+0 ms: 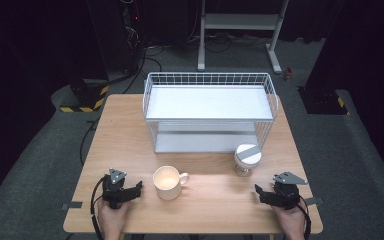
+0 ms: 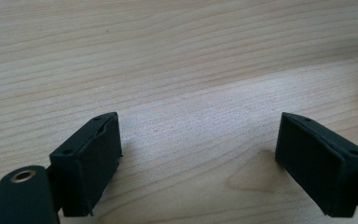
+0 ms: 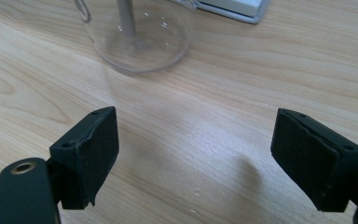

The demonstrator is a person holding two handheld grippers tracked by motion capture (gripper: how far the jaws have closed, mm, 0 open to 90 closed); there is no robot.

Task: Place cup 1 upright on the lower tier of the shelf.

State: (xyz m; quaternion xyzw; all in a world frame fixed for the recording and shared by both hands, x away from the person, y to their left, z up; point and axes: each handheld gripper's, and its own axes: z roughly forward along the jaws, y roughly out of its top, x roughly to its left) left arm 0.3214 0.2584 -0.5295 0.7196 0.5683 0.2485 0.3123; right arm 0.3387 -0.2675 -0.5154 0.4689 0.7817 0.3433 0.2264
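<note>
A person's two hands rest at the near edge of a pale wooden bench (image 1: 130,125), each holding a black claw. The left claw (image 1: 139,187) lies at about seven o'clock on the bench, pointing toward three o'clock at a cream mug (image 1: 168,183) that stands upright just beside its tips, apart from them. In the left gripper view the left claw (image 2: 200,158) has its jaws spread wide over bare wood, nothing between them, with a sliver of the mug's rim at the far right edge.

The right claw (image 1: 258,191) sits at about five o'clock, angled toward ten o'clock. Its jaws also stand wide apart and empty in the right gripper view, where the right claw (image 3: 196,156) faces a clear glass jar (image 3: 140,35) standing on the wood ahead, near but not touching. From above, that jar (image 1: 246,159) shows a grey-and-white lid and stands upright at roughly four o'clock on the bench, just in front of the right end of a white wire rack (image 1: 210,112).

The rack, with two shelves, fills the far middle of the bench at twelve o'clock. The mug's handle points toward three o'clock, in the direction of the jar, the two well apart. A white metal stand (image 1: 240,22) and trailing cables lie on the dark floor beyond.
</note>
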